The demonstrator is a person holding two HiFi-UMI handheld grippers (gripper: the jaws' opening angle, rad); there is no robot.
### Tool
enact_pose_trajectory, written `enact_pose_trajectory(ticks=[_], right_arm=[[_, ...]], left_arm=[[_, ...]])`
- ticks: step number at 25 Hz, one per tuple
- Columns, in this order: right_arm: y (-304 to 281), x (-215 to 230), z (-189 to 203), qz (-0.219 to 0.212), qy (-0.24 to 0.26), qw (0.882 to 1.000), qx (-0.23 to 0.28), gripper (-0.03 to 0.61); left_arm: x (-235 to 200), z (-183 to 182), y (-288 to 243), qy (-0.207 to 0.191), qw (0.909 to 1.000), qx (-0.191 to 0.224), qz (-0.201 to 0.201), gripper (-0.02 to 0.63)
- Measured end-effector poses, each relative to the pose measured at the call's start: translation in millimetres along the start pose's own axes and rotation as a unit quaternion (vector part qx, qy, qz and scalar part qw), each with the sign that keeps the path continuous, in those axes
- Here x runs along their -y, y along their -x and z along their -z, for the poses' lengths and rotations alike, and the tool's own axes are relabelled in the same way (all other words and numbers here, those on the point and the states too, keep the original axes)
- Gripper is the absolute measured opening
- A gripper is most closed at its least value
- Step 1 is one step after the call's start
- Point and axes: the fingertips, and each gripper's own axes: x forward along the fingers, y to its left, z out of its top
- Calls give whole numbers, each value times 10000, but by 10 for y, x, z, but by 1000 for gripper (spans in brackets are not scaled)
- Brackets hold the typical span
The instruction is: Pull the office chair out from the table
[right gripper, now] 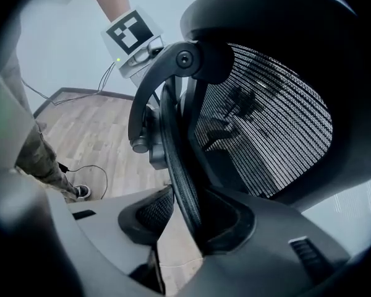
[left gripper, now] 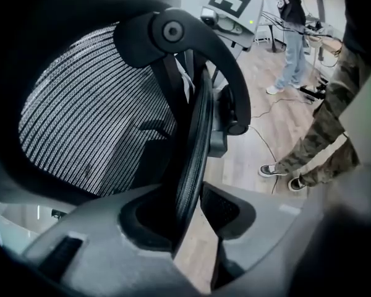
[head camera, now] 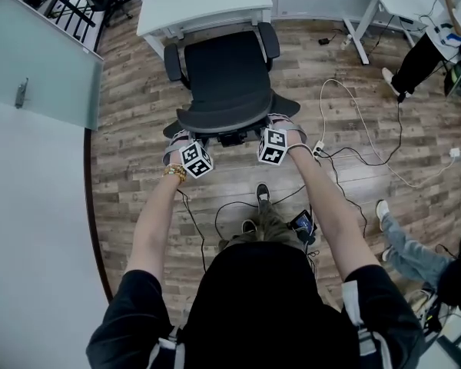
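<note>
The chair point(head camera: 227, 71) is black, with a broad, flat seat with rounded corners and two padded armrests point(head camera: 172, 61). Its curved backrest point(head camera: 229, 118) is striped see-through mesh point(left gripper: 93, 122) stretched in a slim, ribbed rim point(left gripper: 195, 153). A smooth plastic bracket with a round pivot cap point(left gripper: 173, 31) arches behind the rim.

In the head view the chair stands mid-frame on the wood-plank floor point(head camera: 131, 129). Its long axis runs 12 to 6. The seat faces 12, its front edge at the edge of the white table point(head camera: 207, 2), and the backrest is at the 6 end, nearest the person. White and black cables point(head camera: 353, 121) trail over the planks at 3 and 5.

The left gripper point(head camera: 177, 137) is at the backrest's 7 o'clock corner and the right gripper point(head camera: 282, 123) at its 5 o'clock corner. Both point steeply down.

In the left gripper view the left gripper point(left gripper: 188, 218) has its grey jaws wide apart around the rim. The rim lies against the dark textured pad point(left gripper: 142, 221) at 7, with bare floor showing between it and the other pad.

The right gripper point(right gripper: 185, 221) mirrors this. Its jaws are spread and the rim point(right gripper: 179, 166) sits in the pad point(right gripper: 229, 228) at 5, with a gap on the 7 side. Neither gripper is clamped on the rim.
</note>
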Motion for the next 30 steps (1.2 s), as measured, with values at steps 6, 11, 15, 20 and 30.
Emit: enact_pose_trajectory(ticks=[6, 11, 15, 20, 30], right_arm=[[152, -204, 27, 26, 6, 10000, 30, 120], [219, -315, 46, -3, -41, 10000, 20, 121], [289, -420, 81, -22, -73, 10000, -5, 121], [343, -507, 68, 16, -95, 9999, -32, 121], [419, -779, -93, 103, -164, 9998, -52, 121]], left_arm=[[196, -27, 135, -81, 9999, 73, -108, 155], [288, -41, 196, -76, 9999, 102, -83, 160], [408, -59, 232, -99, 9999, 94, 17, 161], [477, -45, 281, -146, 9998, 105, 1, 163], [633, 138, 409, -284, 9996, 97, -3, 164]])
